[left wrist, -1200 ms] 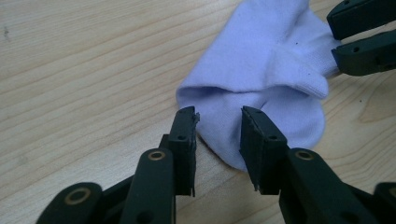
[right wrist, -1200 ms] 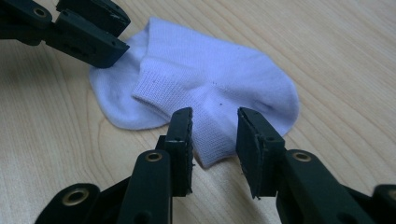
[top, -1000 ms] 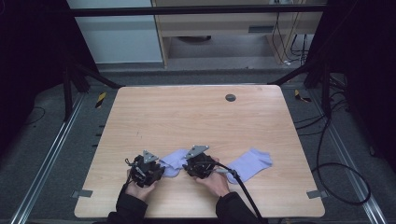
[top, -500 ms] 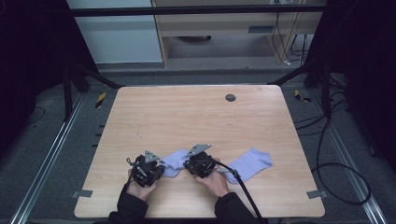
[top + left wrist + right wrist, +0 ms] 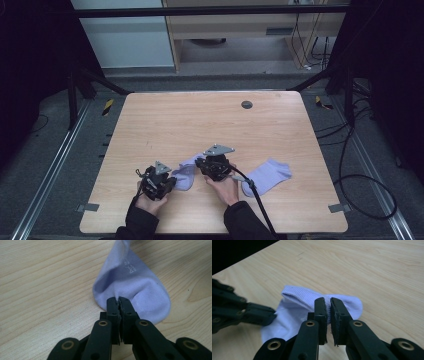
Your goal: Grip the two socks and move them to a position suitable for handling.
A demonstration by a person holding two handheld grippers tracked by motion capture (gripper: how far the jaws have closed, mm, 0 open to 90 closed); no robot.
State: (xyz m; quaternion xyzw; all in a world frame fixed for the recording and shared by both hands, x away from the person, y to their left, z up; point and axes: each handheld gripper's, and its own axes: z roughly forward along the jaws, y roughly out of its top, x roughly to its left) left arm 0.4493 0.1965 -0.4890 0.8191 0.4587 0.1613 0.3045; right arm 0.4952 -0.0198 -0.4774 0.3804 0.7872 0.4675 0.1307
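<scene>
Light wood-grain table [image 5: 165, 120] w/ rounded corners and a small dark round cap [image 5: 246, 104] near its far edge; it stands on grey floor w/ metal rails either side, dark frame bars around it, pale cabinet and a wooden shelf unit behind, cables trailing on the right. Count: 2 lilac socks, 2 grippers, 2 hands. Sock no. 1 [image 5: 186, 172] lies at the near-centre of the table, between the grippers. Left gripper [image 5: 117, 300] has its jaws closed, pinching a fold at the rounded end of that sock; they have just been closing w/ the fabric between them. Right gripper [image 5: 328, 305] has its jaws clamped on the ribbed edge at the other end of the same sock, a thin pinch of cloth in the gap; those too have just been closing. Sock no. 2 [image 5: 270, 173] lies flat to the right, near the right hand [image 5: 223, 186], apart from the first. Left hand [image 5: 150, 202] sits at the near edge.
</scene>
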